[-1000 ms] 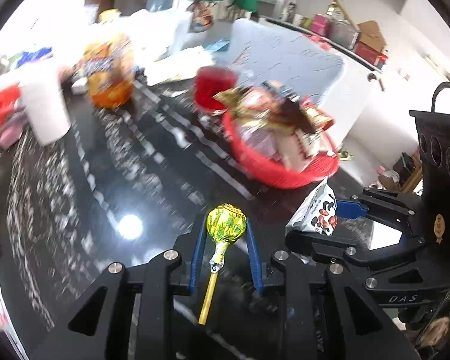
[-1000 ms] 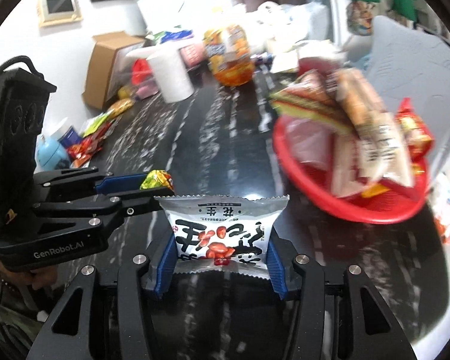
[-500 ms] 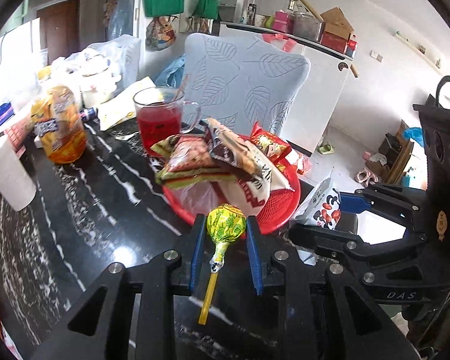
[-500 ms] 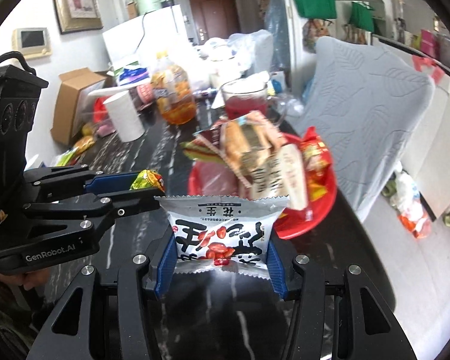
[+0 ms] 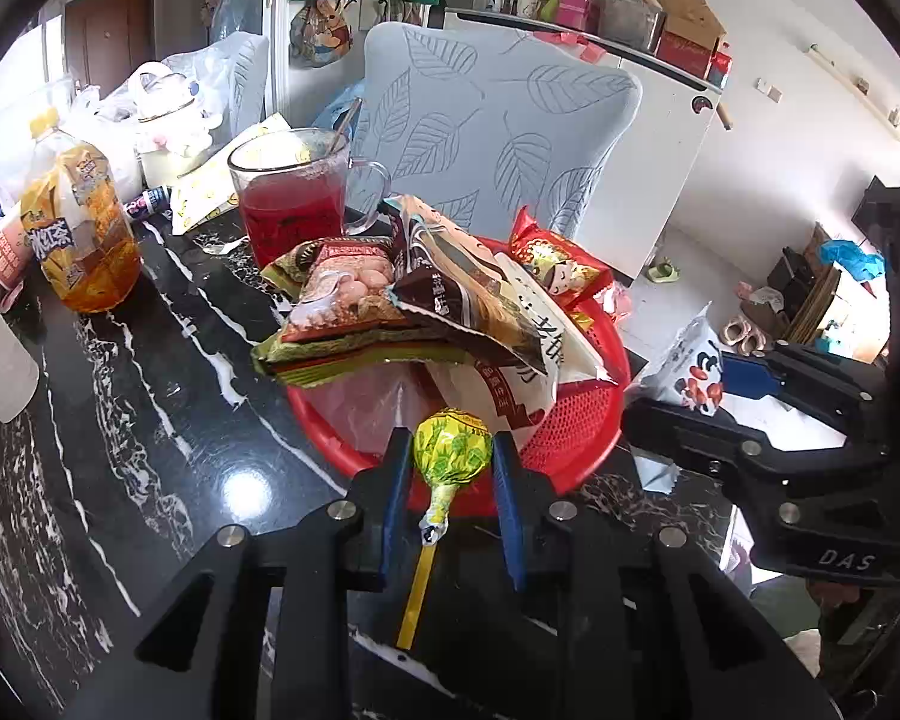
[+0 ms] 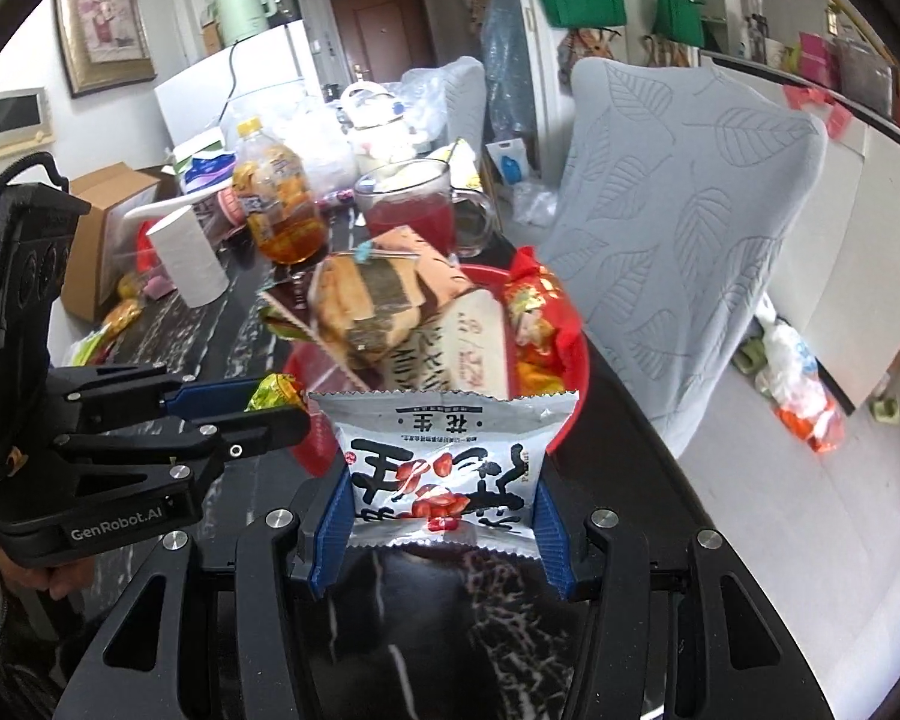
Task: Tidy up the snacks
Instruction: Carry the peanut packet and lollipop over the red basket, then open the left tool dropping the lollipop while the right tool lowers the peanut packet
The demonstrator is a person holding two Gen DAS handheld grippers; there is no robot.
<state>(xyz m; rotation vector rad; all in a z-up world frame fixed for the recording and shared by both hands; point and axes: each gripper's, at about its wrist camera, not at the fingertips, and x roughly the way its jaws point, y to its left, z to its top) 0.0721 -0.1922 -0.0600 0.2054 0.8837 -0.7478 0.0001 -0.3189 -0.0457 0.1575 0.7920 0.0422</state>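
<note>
Left gripper [image 5: 450, 468]: blue pads pressed against the yellow-green wrapped head of a lollipop [image 5: 448, 457], its yellow stick hanging down between the finger arms. The head sits above the near rim of the red basket [image 5: 576, 426].

Right gripper [image 6: 444, 498]: pads pinching a silver peanut packet [image 6: 444, 462] by its two side edges, print upside down, held flat-on to the camera. The packet is in front of the basket's near rim; whether it touches the rim cannot be told.

Red basket: stands on the black marble table [image 5: 150, 420] close to its right edge, beside a grey leaf-patterned chair [image 5: 498, 138]. It is heaped with snack packets [image 5: 414, 306], several overhanging the left rim; a red-and-gold packet [image 5: 555, 264] lies at the far right side.

Behind the basket: a glass mug of red drink [image 5: 294, 198], touching or just beside the far rim. Further left, toward the far edge: an orange tea bottle [image 5: 78, 228]. A white paper roll [image 6: 189, 258] stands near the left edge.

Both grippers are level with each other, just apart, at the basket's near side.
</note>
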